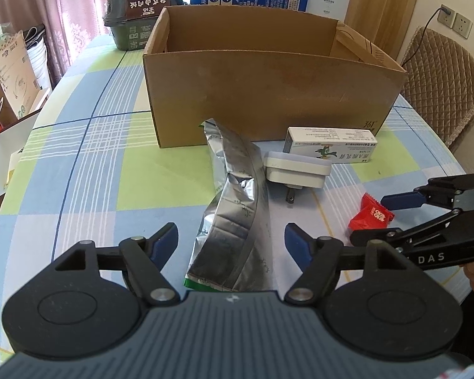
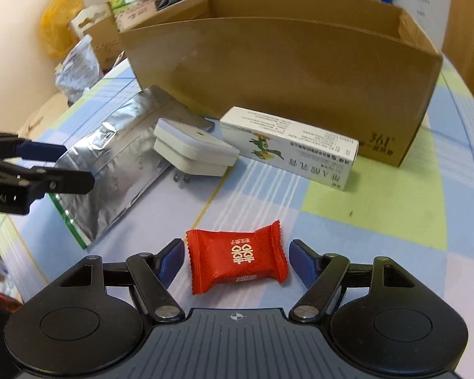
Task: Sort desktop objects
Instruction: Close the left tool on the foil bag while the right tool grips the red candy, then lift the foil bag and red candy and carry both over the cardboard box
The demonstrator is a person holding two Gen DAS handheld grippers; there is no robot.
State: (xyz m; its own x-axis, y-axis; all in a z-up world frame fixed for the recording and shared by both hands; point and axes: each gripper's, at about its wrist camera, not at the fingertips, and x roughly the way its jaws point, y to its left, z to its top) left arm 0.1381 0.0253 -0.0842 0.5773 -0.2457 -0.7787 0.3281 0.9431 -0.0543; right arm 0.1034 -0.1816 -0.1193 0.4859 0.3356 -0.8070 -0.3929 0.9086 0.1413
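- Grippers are straddling their targets: the left gripper [image 1: 230, 243] is spreading wide jaws around the silver foil pouch [image 1: 233, 208], the right gripper [image 2: 237, 259] around the red candy [image 2: 237, 257], likely readying grasps.
- Both items are lying in front of the cardboard box [image 1: 268, 94], beside a white plug [image 1: 295, 170] and medicine carton [image 1: 331, 143].
- Box interior is showing nothing visible.

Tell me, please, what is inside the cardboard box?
Only bare inner walls of the box show in both views. Its tall front wall hides the floor, so whether anything lies inside cannot be told.
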